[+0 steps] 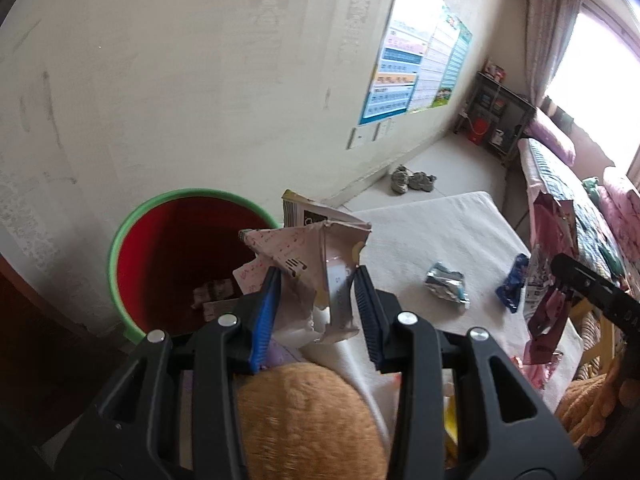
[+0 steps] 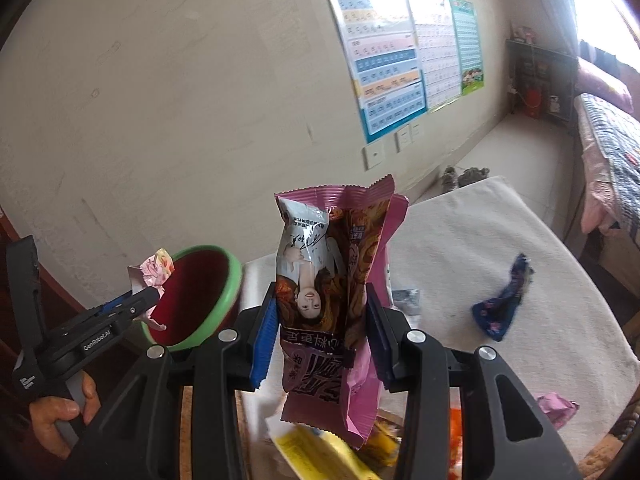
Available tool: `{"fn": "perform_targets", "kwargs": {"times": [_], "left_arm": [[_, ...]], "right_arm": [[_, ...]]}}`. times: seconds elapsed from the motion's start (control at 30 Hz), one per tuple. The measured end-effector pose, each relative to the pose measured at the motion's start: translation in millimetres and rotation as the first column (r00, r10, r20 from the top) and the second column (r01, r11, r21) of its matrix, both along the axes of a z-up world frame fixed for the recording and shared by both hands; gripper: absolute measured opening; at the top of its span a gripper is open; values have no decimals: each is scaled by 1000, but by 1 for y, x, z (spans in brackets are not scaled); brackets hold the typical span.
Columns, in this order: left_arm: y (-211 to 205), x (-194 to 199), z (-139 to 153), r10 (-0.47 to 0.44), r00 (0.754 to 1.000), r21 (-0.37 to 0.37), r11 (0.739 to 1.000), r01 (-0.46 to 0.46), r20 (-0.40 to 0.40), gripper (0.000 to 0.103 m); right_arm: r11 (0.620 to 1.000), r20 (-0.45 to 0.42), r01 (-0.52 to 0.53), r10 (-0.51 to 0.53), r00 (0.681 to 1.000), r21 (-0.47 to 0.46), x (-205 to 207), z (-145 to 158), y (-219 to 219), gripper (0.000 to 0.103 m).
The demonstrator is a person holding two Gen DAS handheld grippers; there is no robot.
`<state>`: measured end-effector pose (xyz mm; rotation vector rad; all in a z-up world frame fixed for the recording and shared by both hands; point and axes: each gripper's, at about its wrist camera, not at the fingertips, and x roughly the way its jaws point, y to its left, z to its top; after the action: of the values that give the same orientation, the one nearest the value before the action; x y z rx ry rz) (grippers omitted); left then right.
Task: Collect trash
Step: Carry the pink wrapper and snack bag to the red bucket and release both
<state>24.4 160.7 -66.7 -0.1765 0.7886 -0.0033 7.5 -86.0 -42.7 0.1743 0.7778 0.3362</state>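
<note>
My left gripper (image 1: 316, 276) is shut on a crumpled pinkish paper carton (image 1: 308, 264), held above the near rim of a red bin with a green rim (image 1: 120, 236). Some scraps lie at the bin's bottom. The right wrist view shows that same left gripper (image 2: 150, 294) with the carton (image 2: 154, 270) at the bin's (image 2: 232, 284) left edge. My right gripper (image 2: 320, 300) is shut on a pink and purple snack wrapper (image 2: 328, 292), held upright over the white table (image 2: 520, 280). That wrapper (image 1: 548, 280) and the right gripper also show at the right of the left wrist view.
On the white table (image 1: 440, 232) lie a silver wrapper (image 1: 448, 284), a dark blue wrapper (image 1: 514, 284) (image 2: 504, 304), a small pink wrapper (image 2: 556, 404) and yellow packaging (image 2: 320, 452). A tan furry thing (image 1: 304, 412) sits below my left gripper. A bed (image 2: 608, 152) stands to the right.
</note>
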Motion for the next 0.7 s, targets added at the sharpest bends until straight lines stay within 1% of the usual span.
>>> {"fn": "perform_targets", "kwargs": {"times": [0.3,0.43,0.53,0.6,0.7], "left_arm": [[46,4,-17,64,998,16,998,-64,-26,37],[69,6,-25,93,995,23,995,-92,-40,37],[81,12,-32,114,992,20,993,-113,-56,37],[92,18,-39,133,988,9,991,-133,-76,37],[103,24,-48,150,984,6,989,-150,-97,37]], "right_arm": [[997,-61,-79,79,995,2,20,-12,50,39],[993,-85,-117,117,989,13,36,-18,74,39],[990,-102,-138,141,985,43,51,-23,98,39],[983,-122,-158,168,978,89,65,-27,116,39],[976,-133,-190,203,970,105,79,-30,142,39]]}}
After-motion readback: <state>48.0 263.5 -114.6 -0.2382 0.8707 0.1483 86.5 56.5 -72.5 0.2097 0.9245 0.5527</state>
